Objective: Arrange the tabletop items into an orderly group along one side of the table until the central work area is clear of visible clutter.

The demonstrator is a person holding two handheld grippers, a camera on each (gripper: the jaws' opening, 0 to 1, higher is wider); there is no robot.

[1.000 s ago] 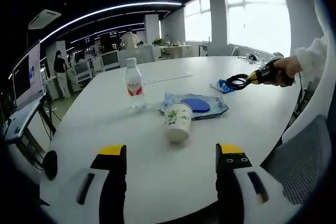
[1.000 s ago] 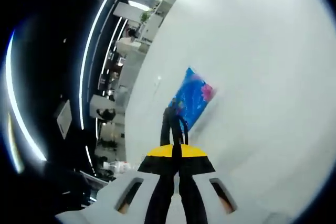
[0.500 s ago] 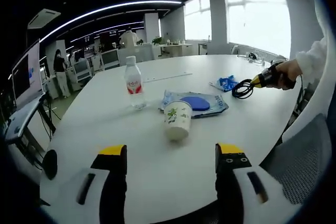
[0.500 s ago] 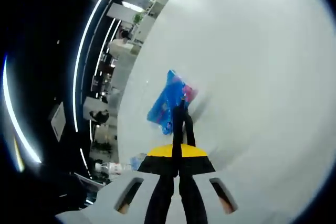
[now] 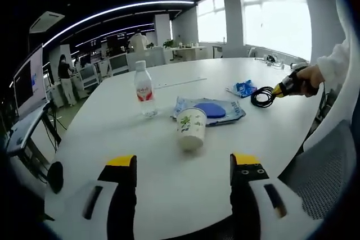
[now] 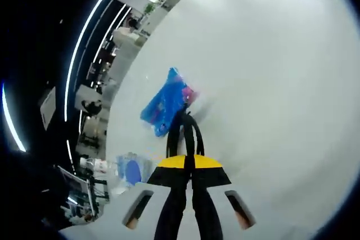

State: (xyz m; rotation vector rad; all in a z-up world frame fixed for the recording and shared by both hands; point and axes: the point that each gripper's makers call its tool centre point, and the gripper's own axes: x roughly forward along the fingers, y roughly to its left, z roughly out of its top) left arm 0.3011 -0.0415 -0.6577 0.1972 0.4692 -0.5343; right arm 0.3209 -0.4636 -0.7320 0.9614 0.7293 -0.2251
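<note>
On the white table (image 5: pixel 169 178) stand a water bottle (image 5: pixel 145 91) and a paper cup (image 5: pixel 190 129). Behind the cup lies a blue pad on a clear bag (image 5: pixel 211 111). A small blue packet (image 5: pixel 243 89) lies farther right. My left gripper (image 5: pixel 176 168) hovers open over the table's near edge, nothing between its jaws. A person's hand holds my right gripper (image 5: pixel 278 89) at the right, shut on a coiled black cable (image 5: pixel 261 96). In the right gripper view the right gripper (image 6: pixel 188 158) pinches the black cable (image 6: pixel 183 133) just over the blue packet (image 6: pixel 166 102).
A grey chair (image 5: pixel 323 172) stands at the table's right edge. Desks, monitors and people fill the office behind. A screen on a stand (image 5: pixel 28 82) is at the left. The blue pad and bottle (image 6: pixel 121 168) sit low left in the right gripper view.
The right gripper has carried the cable down and to the right, away from the blue packet toward the table's right side. The left gripper has stayed still.
</note>
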